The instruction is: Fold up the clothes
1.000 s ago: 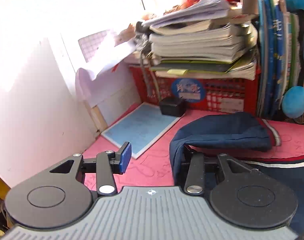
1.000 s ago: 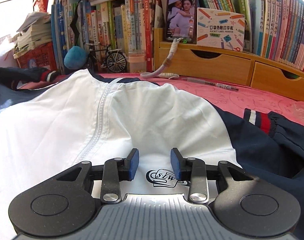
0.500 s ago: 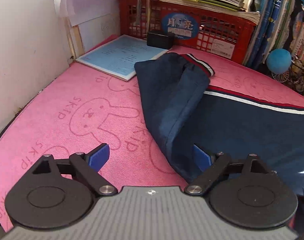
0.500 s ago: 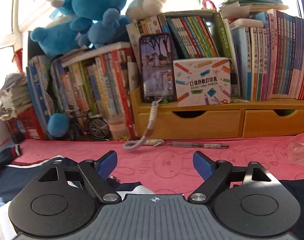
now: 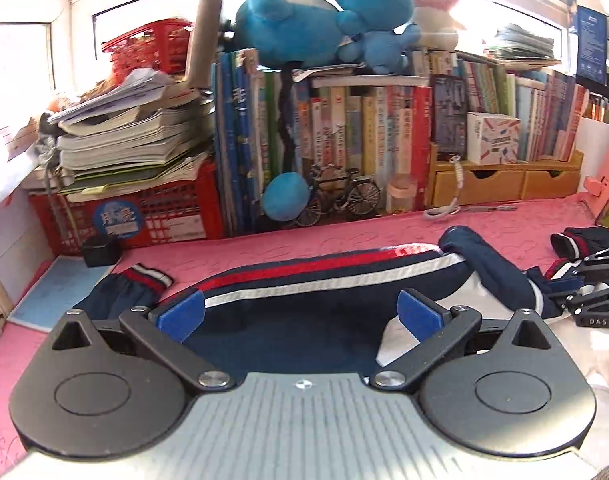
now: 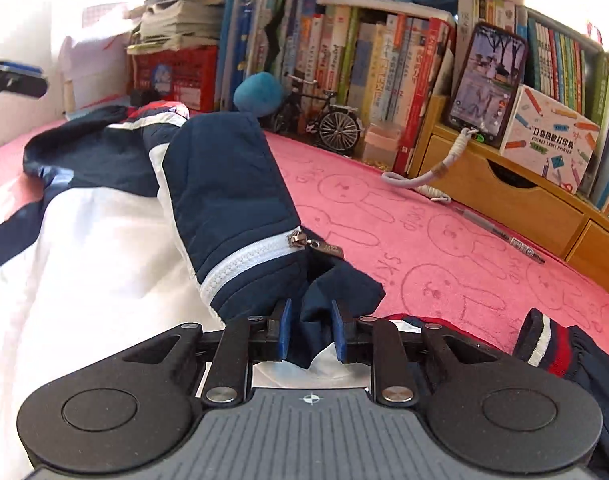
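Home study corner; crammed books (image 5: 344,140), plush toys (image 5: 324,8), pink bunny mat (image 6: 444,248)

A navy and white jacket (image 6: 104,240) with red stripes and a white zipper lies crumpled across the pink mat (image 6: 424,248), sleeves toward opposite edges.

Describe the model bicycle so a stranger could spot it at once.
Look at the row of upright books behind the pink mat. At their foot, right of a blue plush ball, stands the model bicycle. It is the only dark, thin-framed object with spoked wheels.
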`<move>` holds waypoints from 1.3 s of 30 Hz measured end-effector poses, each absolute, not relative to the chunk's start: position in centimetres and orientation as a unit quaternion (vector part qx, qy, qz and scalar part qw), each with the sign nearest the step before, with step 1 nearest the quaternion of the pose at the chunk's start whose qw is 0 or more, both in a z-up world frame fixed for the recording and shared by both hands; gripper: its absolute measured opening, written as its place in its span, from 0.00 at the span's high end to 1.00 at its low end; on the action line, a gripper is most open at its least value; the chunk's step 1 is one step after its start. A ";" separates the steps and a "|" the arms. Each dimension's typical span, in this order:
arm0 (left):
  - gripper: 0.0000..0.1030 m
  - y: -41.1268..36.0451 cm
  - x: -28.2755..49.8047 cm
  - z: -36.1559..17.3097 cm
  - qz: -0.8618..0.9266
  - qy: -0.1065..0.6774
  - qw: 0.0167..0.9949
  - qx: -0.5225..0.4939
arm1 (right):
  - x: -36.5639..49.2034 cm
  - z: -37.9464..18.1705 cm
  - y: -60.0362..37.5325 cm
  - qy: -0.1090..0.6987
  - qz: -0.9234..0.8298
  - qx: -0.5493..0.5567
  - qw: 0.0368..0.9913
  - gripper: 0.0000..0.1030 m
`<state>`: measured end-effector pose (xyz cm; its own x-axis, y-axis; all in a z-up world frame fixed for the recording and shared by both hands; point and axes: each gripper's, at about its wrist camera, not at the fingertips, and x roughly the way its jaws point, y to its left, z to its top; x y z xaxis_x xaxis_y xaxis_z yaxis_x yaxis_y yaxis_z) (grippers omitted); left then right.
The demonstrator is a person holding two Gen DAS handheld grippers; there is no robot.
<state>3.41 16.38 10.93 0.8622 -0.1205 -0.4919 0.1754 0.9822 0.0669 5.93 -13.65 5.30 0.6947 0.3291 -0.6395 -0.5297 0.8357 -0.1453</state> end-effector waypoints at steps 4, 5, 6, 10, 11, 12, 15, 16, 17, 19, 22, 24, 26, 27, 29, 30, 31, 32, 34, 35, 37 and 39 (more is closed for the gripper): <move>0.00 9.0 5.2 11.2 -0.139 0.219 0.960 0.108 | 1.8 4.0 -13.4 0.294 0.246 -0.199 0.902 0.76; 0.00 7.1 5.6 10.9 -0.149 0.216 0.957 0.125 | 1.0 3.9 -13.3 0.289 0.250 -0.203 0.902 0.76; 0.00 6.1 6.0 10.6 -0.155 0.219 0.954 0.135 | 0.6 3.9 -13.5 0.289 0.253 -0.202 0.901 0.76; 0.00 2.4 6.5 7.0 -0.185 0.263 0.929 0.184 | -0.8 4.0 -14.0 0.301 0.287 -0.200 0.887 0.57; 0.00 2.1 6.2 6.1 -0.187 0.270 0.924 0.195 | -1.4 4.1 -14.3 0.301 0.303 -0.204 0.881 0.51; 0.00 1.9 5.7 4.9 -0.186 0.279 0.918 0.212 | -1.9 4.4 -14.7 0.301 0.313 -0.196 0.879 0.47; 0.00 2.6 4.1 2.3 -0.174 0.301 0.905 0.244 | -3.0 5.4 -16.3 0.296 0.330 -0.168 0.881 0.37; 0.00 2.9 3.6 1.7 -0.169 0.306 0.903 0.250 | -3.1 5.8 -17.0 0.289 0.326 -0.156 0.887 0.34; 0.00 3.4 3.1 1.3 -0.167 0.306 0.903 0.252 | -3.2 6.3 -17.6 0.282 0.321 -0.144 0.893 0.30; 0.00 4.1 2.6 1.3 -0.154 0.297 0.908 0.254 | -2.9 6.7 -18.2 0.260 0.300 -0.145 0.906 0.26; 0.00 4.8 3.4 1.6 -0.118 0.291 0.915 0.252 | -2.6 6.6 -17.7 0.208 0.269 -0.192 0.921 0.03; 0.00 4.9 5.0 1.9 -0.099 0.293 0.920 0.241 | -2.2 5.2 -16.0 0.162 0.240 -0.291 0.912 0.01; 0.00 4.1 7.7 2.7 -0.067 0.271 0.926 0.253 | -0.1 4.3 -14.1 0.164 0.227 -0.370 0.886 0.45; 0.00 3.8 9.5 3.4 -0.037 0.250 0.930 0.267 | 1.7 4.4 -14.0 0.166 0.207 -0.373 0.889 0.49; 0.00 4.0 13.3 5.9 0.006 0.243 0.946 0.216 | 6.7 6.0 -15.4 0.166 0.093 -0.301 0.934 0.40; 0.00 4.5 14.9 7.3 0.008 0.259 0.953 0.157 | 8.5 7.1 -16.3 0.173 0.057 -0.241 0.953 0.29; 0.00 5.1 15.6 8.0 0.000 0.265 0.957 0.113 | 10.3 8.2 -17.3 0.179 0.023 -0.179 0.967 0.15; 0.00 5.6 16.1 8.7 -0.008 0.270 0.960 0.070 | 10.9 8.9 -18.2 0.176 0.027 -0.131 0.975 0.17; 0.00 6.5 16.5 9.2 -0.022 0.271 0.962 0.024 | 10.8 9.1 -19.1 0.175 0.037 -0.105 0.978 0.15; 0.00 6.7 16.2 9.0 -0.027 0.266 0.963 0.023 | 10.6 8.9 -19.4 0.178 0.037 -0.111 0.977 0.14; 0.00 7.1 15.9 8.1 -0.029 0.268 0.962 0.038 | 9.9 7.7 -19.1 0.182 0.031 -0.152 0.971 0.14; 0.00 7.1 15.8 6.8 -0.020 0.280 0.957 0.069 | 8.9 6.3 -18.7 0.196 0.030 -0.183 0.963 0.14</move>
<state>15.80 7.10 6.76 0.8418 0.0000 -0.5398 0.0776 0.9896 0.1211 8.90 -18.70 6.30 0.9216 -0.0146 -0.3878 -0.1288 0.9311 -0.3412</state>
